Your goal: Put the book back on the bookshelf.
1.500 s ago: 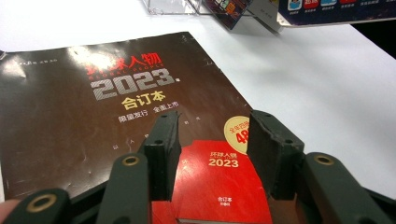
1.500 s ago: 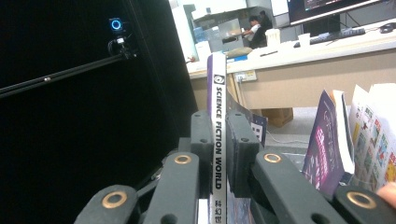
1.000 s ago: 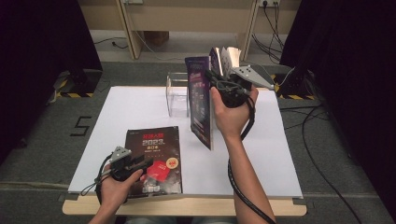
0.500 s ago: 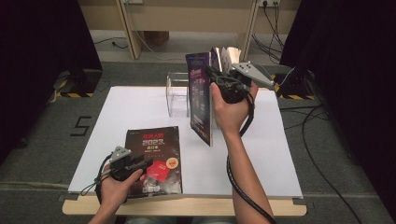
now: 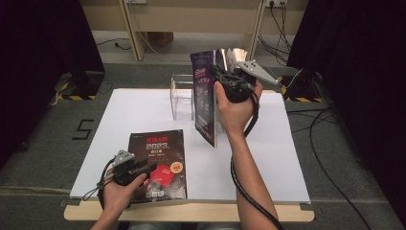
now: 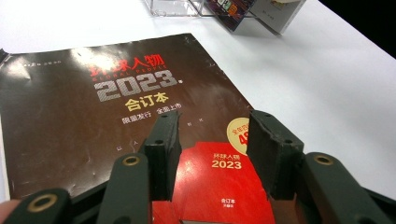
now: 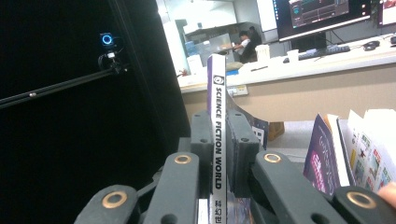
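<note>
Almost nothing changes since a second ago: the right tongs (image 5: pixel 229 76) stay clamped on the spine of the purple magazine (image 5: pixel 205 98), held upright beside the clear stand (image 5: pixel 182 96), while the left tongs (image 6: pixel 212 140) rest apart over the dark magazine (image 6: pixel 93 107), so the placing seems paused.

My right gripper (image 5: pixel 222 79) hides part of the purple magazine (image 5: pixel 205 103); its small cover print is unreadable.

Clear acrylic stand (image 5: pixel 182 98) on white table (image 5: pixel 143 115), black curtains (image 5: pixel 43 52) around.
</note>
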Demonstrator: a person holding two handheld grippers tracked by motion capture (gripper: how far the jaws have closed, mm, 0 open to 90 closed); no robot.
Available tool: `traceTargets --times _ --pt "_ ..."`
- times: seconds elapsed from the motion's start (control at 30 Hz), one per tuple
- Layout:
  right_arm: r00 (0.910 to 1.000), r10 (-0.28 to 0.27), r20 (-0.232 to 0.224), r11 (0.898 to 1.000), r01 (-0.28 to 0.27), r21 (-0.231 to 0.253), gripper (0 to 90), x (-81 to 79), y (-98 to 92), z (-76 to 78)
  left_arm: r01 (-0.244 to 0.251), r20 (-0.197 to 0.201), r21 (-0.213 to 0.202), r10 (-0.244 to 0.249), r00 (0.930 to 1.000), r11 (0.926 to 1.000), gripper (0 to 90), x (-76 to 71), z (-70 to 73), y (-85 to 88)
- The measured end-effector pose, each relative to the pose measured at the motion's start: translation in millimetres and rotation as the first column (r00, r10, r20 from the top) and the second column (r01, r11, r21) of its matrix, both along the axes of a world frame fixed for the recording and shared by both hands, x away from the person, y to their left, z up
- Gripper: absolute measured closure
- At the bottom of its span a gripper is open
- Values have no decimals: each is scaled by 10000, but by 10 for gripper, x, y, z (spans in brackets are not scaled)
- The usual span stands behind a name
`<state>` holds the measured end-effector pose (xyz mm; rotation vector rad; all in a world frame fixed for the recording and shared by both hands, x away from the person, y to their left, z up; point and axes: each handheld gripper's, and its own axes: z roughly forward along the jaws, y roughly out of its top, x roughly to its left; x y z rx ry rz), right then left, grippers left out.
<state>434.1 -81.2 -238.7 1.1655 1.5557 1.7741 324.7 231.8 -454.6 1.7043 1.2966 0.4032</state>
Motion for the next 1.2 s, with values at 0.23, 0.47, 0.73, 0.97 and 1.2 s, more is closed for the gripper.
traceTargets --times 0.23,0.47,0.73,0.97,1.2 --pt "10000 -36 54 10000 36 29 835 34 26 25 -22 0 -30 22 10000 10000 537 2 3 4" --pt "9998 -152 119 9999 152 47 835 58 40 40 -27 21 -22 27 10000 10000 536 3 5 11" --pt "9994 -301 149 9995 300 72 835 107 41 54 -35 33 -61 35 10000 10000 537 3 5 11" --pt "9989 -430 159 9990 429 82 835 144 32 58 -50 24 -56 50 10000 10000 538 3 5 17" --pt "9985 -523 182 9986 522 32 835 173 41 60 -12 10 13 12 10000 10000 537 4 0 15"
